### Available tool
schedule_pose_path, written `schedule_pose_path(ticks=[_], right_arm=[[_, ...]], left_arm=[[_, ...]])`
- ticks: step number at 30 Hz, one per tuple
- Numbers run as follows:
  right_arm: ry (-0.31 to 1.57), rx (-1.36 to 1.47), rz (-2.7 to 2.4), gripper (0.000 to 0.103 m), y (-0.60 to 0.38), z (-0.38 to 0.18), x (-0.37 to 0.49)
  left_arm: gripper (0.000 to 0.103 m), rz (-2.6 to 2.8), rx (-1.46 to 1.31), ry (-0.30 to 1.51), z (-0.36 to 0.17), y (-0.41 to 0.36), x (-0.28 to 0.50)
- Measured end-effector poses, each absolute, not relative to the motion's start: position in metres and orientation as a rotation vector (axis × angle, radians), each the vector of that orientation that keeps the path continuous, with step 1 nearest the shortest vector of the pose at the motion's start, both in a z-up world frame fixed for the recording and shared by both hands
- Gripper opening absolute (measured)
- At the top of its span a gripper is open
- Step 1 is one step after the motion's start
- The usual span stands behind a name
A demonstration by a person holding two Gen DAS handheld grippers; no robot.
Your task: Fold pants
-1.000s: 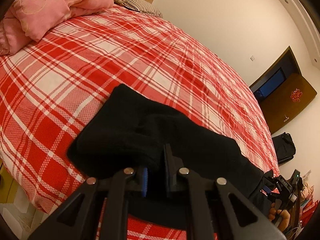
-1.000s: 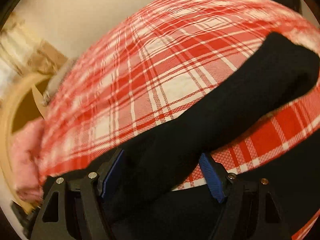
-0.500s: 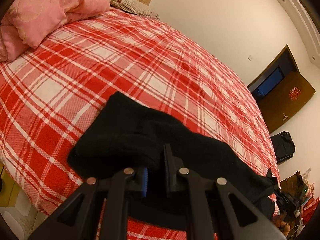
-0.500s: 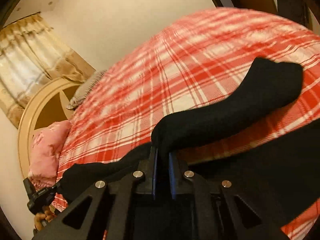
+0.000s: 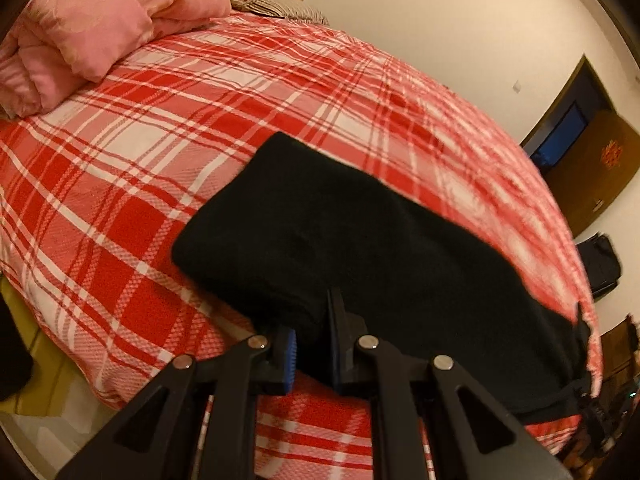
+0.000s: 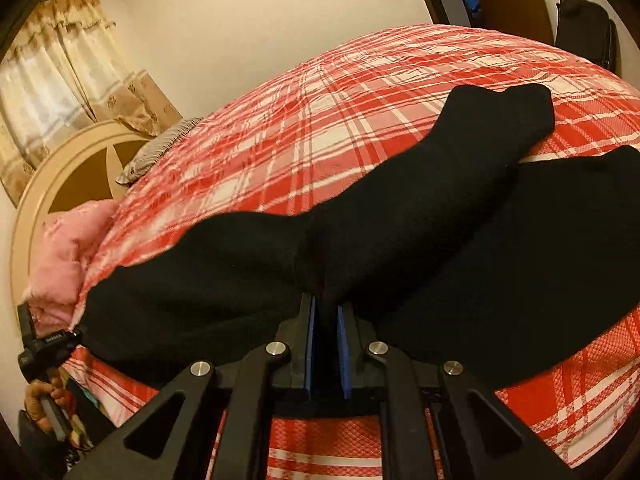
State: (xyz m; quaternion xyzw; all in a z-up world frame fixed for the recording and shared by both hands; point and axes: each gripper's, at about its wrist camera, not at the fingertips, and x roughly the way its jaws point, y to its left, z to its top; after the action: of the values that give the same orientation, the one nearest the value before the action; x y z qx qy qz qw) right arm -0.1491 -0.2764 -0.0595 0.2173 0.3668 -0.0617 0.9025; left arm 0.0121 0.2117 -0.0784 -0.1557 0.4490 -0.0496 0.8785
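Note:
Black pants (image 5: 360, 240) lie across the near edge of a bed with a red and white plaid cover (image 5: 160, 128). My left gripper (image 5: 314, 344) is shut on the near edge of the pants, the cloth pinched between its blue pads. In the right wrist view the same pants (image 6: 400, 232) stretch sideways, with one layer lifted over another. My right gripper (image 6: 326, 320) is shut on a bunched fold of that cloth. The left gripper's tip (image 6: 44, 344) shows at the far left, held by a hand (image 6: 40, 396).
A pink quilt (image 5: 100, 24) and a striped pillow (image 5: 276, 4) lie at the head of the bed by a rounded headboard (image 6: 60, 184). Curtains (image 6: 60, 80) hang behind. A dark doorway (image 5: 568, 132) and a black bag (image 5: 600, 264) stand past the foot.
My right gripper went from open around the pants to shut on a fold, then lifted it. The left gripper stayed shut on the pants and shifted slightly along the bed.

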Motion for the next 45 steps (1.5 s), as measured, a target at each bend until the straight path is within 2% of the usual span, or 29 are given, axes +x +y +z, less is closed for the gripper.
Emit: schedule_pose_path(ticks=[3,13,15,16,17,19,23,25,26,27,30,35,39,45], right_arm=[[0.772,0.419,-0.133,0.011,-0.273,-0.062,-0.152],[0.819,0.373,-0.140,0.011,-0.271,-0.064,-0.162],[0.808,0.424,-0.128,0.015,-0.277,-0.064,-0.169],[0.814,0.449,-0.119,0.016,-0.280,-0.063,-0.172],[0.818,0.468,-0.114,0.016,-0.283,-0.062,-0.176],[0.809,0.491,-0.141,0.016,-0.291,-0.053,-0.184],[0.665,0.533,-0.164,0.016,-0.306,-0.017,-0.192],[0.605,0.538,-0.098,0.031,-0.303,-0.001,-0.181],[0.587,0.516,-0.051,0.055,-0.296,0.007,-0.168],[0.572,0.494,-0.008,0.074,-0.288,0.012,-0.156],[0.567,0.454,0.164,0.076,-0.259,0.017,-0.119],[0.714,0.285,0.377,0.076,-0.210,0.002,-0.042],[0.795,0.196,0.472,0.076,-0.190,-0.012,-0.012],[0.889,0.029,0.533,0.076,-0.158,-0.038,0.027]], left_arm=[[0.024,-0.066,-0.264,0.941,-0.085,0.207,0.013],[0.025,-0.053,-0.218,0.929,-0.078,0.221,0.009],[0.049,0.028,-0.182,0.937,-0.074,0.227,0.008],[0.070,0.069,-0.170,0.936,-0.072,0.232,0.007],[0.078,0.125,-0.165,0.917,-0.067,0.241,0.003],[0.079,0.128,-0.198,0.894,-0.060,0.252,0.000],[0.078,0.234,-0.207,0.817,-0.043,0.256,-0.004],[0.078,0.201,-0.191,0.785,-0.036,0.244,-0.003],[0.078,0.166,-0.184,0.767,-0.033,0.233,0.001],[0.078,0.142,-0.177,0.753,-0.032,0.225,0.002],[0.078,0.101,-0.133,0.728,-0.032,0.199,0.012],[0.078,0.115,-0.056,0.752,-0.053,0.169,0.028],[0.078,0.167,-0.007,0.800,-0.076,0.163,0.031],[0.095,0.221,-0.009,0.760,-0.087,0.165,0.021]])
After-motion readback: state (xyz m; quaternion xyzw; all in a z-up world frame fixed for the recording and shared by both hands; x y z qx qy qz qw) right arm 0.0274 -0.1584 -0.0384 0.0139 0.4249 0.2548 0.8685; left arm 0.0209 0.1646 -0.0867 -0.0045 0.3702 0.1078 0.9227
